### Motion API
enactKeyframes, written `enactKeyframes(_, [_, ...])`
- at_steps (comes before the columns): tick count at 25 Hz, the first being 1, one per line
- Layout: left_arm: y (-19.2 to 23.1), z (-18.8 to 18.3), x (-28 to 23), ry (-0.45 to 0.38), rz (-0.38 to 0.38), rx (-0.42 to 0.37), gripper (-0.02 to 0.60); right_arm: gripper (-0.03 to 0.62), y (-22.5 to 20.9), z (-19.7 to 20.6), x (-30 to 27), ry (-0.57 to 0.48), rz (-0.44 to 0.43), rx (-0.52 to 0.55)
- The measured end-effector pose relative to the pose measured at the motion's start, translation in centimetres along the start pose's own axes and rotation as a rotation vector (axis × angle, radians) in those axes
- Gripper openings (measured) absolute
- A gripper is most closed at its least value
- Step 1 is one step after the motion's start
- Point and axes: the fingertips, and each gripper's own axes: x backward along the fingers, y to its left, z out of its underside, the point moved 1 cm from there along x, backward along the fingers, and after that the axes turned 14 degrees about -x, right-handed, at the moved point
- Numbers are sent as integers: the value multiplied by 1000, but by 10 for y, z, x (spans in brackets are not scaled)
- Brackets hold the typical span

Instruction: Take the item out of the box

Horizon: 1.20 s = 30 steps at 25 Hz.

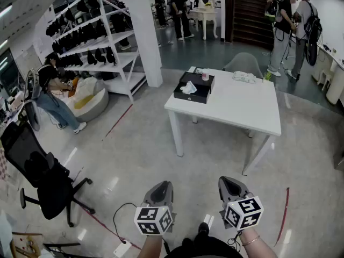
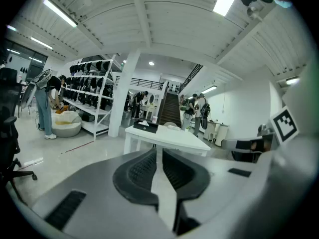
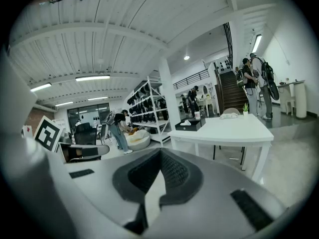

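A black box point(image 1: 194, 88) sits at the far left corner of a white table point(image 1: 236, 109), with a crumpled white item point(image 1: 188, 87) in its open top. Both grippers hang low at the bottom of the head view, well short of the table. The left gripper point(image 1: 164, 185) is shut with nothing in it, and so is the right gripper point(image 1: 225, 181). In the left gripper view the left gripper point(image 2: 158, 151) points at the distant table point(image 2: 167, 136) and box point(image 2: 146, 126). The right gripper point(image 3: 160, 152) likewise faces the table point(image 3: 227, 131) and box point(image 3: 190, 125).
A small pink cup point(image 1: 205, 76) and a white bundle point(image 1: 244, 77) lie at the table's far edge, with a grey chair point(image 1: 243, 63) behind. A black office chair point(image 1: 45, 181) stands at left. A shoe shelf point(image 1: 97, 42), a beanbag point(image 1: 88, 98) and several people surround the floor.
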Motion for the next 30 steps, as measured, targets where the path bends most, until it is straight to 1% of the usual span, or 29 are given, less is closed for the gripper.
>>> enactKeyframes(7, [-6, -7, -26, -7, -3, 13, 40, 0, -23, -14, -13, -5, -5, -9])
enactKeyframes(11, [-7, -8, -42, 12, -10, 4, 41, 0, -35, -20, -21, -11, -19, -32])
enactKeyframes(17, [-8, -16, -69, 8, -12, -1, 44, 0, -56, -34, -37, -22, -15, -36])
enactKeyframes(22, [-9, -16, -81, 19, -30, 7, 118, 2, -68, -41, -42, -23, -24, -46])
enactKeyframes(30, [-10, -17, -98, 26, -40, 24, 160, 2, -83, -45, -50, -9, -30, -47])
